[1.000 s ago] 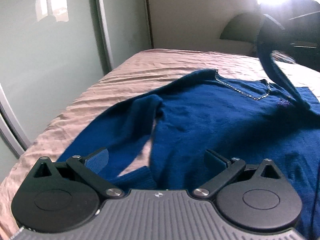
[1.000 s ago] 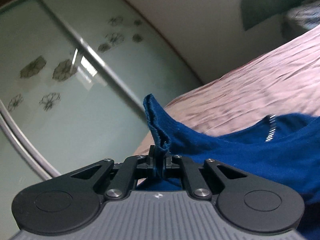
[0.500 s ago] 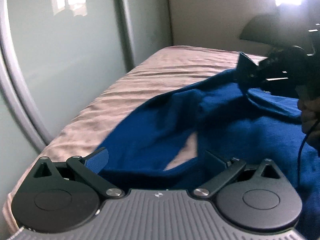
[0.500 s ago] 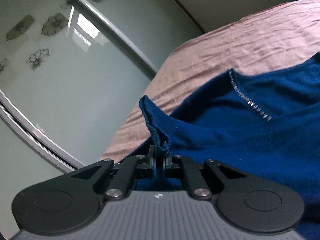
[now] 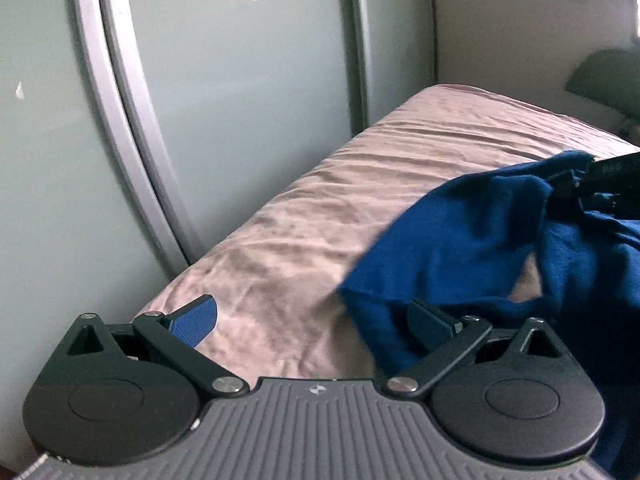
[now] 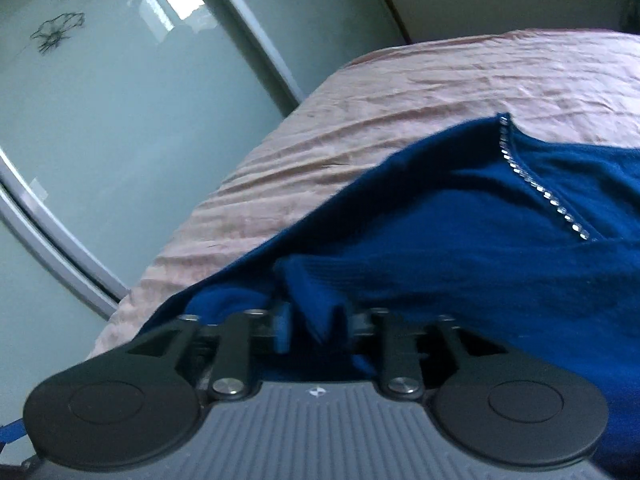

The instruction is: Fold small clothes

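At nine o'clock in both views stands the pale green sliding wardrobe door (image 5: 248,92), with the wrinkled pink bedsheet (image 5: 360,200) running beside it. The left gripper (image 5: 316,320) hangs over the sheet with its jaws spread wide and nothing between them. From four to three o'clock the blue sweater (image 6: 460,240) lies on the bed (rhinestone neckline (image 6: 536,184) toward two o'clock). The right gripper (image 6: 320,328) has its jaws parted, a fold of sweater cuff lying loosely between the pads.
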Demonstrator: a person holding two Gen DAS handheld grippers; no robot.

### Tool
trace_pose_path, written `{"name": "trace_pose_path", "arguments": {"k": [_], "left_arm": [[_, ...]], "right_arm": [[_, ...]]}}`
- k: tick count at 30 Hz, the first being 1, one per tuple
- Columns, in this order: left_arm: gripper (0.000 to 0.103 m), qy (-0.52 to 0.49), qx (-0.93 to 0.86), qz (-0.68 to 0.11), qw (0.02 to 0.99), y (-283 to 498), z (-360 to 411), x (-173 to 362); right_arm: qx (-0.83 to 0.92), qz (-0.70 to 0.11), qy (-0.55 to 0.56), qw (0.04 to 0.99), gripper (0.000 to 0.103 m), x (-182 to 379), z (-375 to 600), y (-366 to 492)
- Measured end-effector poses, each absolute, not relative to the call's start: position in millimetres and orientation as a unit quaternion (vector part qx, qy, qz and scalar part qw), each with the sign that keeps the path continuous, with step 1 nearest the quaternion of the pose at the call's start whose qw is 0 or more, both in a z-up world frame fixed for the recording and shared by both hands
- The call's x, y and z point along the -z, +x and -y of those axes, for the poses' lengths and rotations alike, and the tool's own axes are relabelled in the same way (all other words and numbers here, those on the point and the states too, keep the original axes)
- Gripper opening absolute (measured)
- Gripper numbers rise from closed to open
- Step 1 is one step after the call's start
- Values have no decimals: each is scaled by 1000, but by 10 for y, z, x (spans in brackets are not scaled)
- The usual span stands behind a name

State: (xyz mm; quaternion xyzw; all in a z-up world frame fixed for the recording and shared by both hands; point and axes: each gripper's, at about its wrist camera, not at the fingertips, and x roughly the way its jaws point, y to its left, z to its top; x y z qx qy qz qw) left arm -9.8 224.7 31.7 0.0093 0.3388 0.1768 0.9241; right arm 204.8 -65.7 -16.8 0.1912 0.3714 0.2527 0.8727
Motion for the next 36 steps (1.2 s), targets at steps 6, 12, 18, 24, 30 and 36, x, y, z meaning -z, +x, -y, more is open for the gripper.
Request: {"name": "trace_pose_path", "arguments": {"k": [6,12,18,24,30,36], "left_arm": [[102,11,-178,-340,923,-126,-2260,-318],[102,-2,-182,-343,921,-101,-2303,-306],[102,-20,-171,-343,923,-136,-2324,-339],[102,-34,-171,-340,924,-127,-2344,-352],[102,-61,-150,-344,925,-50,-2318,-364],[102,-73,-154,-321,932,-6,-2202,-461]], "right_arm": [[-257,-330,158,894,74,-90,574,1790],[-448,-340,111,820,74,-230,290,1402],[-501,-366,-17,784,74,-45,-114,1233],[-525,-375,-15,764,34,22,-83,1193],[-511,-343,-58,786,10,-6,-82,897],[-454,-254,-86,850,8,-280,-28,768]]}}
